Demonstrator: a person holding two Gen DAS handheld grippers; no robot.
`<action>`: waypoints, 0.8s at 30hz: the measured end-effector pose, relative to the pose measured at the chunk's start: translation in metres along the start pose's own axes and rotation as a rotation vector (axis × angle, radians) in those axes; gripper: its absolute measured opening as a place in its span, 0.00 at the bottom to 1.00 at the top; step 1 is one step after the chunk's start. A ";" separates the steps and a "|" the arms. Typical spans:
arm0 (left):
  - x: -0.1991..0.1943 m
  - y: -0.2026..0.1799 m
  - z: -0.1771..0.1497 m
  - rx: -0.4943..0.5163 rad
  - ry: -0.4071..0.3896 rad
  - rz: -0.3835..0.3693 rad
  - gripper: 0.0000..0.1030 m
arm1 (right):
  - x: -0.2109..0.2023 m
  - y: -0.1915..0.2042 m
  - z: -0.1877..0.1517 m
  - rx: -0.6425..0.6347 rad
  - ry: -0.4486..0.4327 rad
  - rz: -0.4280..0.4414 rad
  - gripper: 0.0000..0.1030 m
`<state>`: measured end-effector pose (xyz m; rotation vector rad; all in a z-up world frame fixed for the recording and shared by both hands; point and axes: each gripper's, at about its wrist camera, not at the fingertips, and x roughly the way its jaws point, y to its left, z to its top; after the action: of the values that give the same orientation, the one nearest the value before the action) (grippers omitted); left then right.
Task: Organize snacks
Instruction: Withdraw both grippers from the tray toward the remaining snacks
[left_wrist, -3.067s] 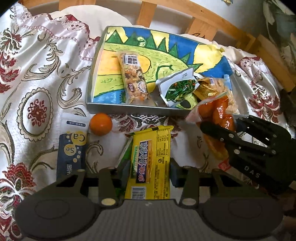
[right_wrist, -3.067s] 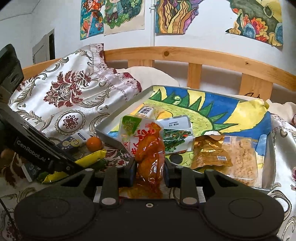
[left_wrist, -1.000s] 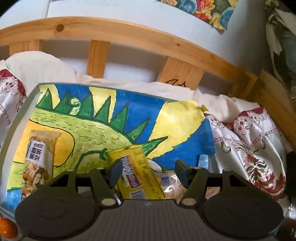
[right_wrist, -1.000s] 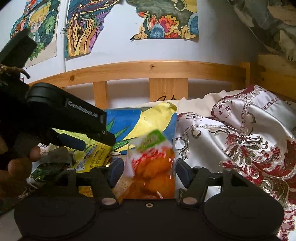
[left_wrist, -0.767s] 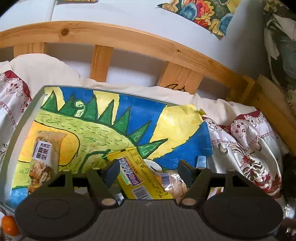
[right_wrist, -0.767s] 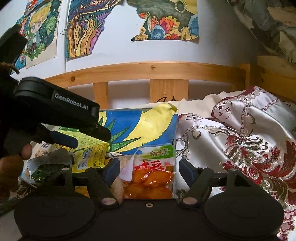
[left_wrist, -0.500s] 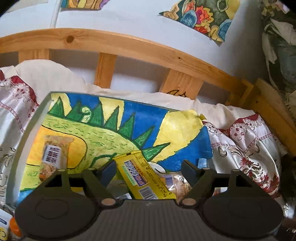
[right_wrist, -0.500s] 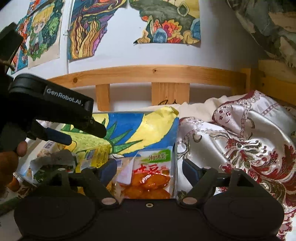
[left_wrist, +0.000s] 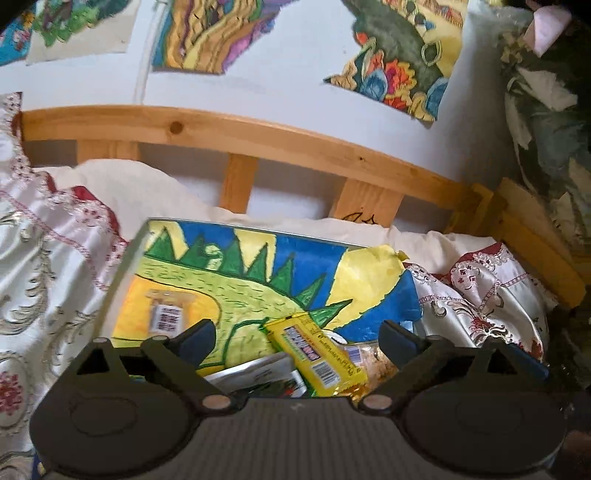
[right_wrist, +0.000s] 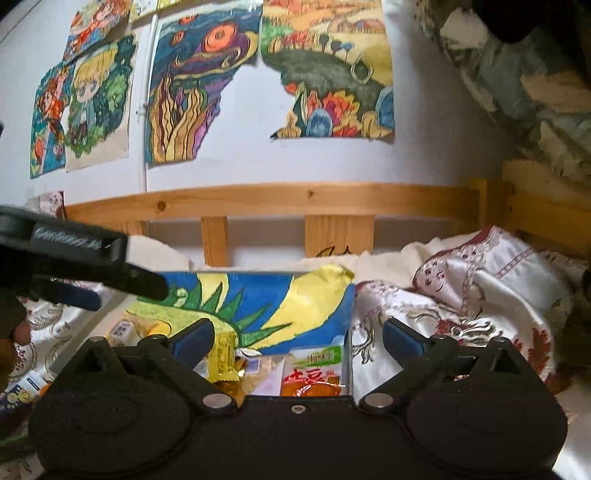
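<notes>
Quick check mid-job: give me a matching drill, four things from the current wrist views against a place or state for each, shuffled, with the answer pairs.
Things:
1. yellow snack packet
2. orange snack pouch
3. nut bar
4. left gripper

Places or states:
A. lying at the left side of the tray, on its yellow patch
B. jaws wide apart, having just been opening, nothing gripped
C. against the tray's right wall, under the right gripper
D. lying slanted over other packets, near the tray's middle

Pairs: 1-D, 2-C, 3-A, 4-B
</notes>
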<state>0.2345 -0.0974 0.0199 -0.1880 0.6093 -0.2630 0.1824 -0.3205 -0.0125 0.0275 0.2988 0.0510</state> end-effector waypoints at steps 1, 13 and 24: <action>-0.007 0.003 -0.002 -0.002 -0.007 0.003 0.96 | -0.004 0.001 0.001 0.000 -0.007 0.000 0.97; -0.083 0.049 -0.043 0.013 -0.050 0.054 0.99 | -0.064 0.037 -0.004 -0.063 -0.041 0.030 0.99; -0.138 0.108 -0.086 0.030 -0.035 0.141 0.99 | -0.092 0.092 -0.024 -0.158 0.010 0.127 0.99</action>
<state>0.0951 0.0376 -0.0017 -0.1194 0.5812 -0.1321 0.0835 -0.2336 -0.0051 -0.1112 0.3021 0.2009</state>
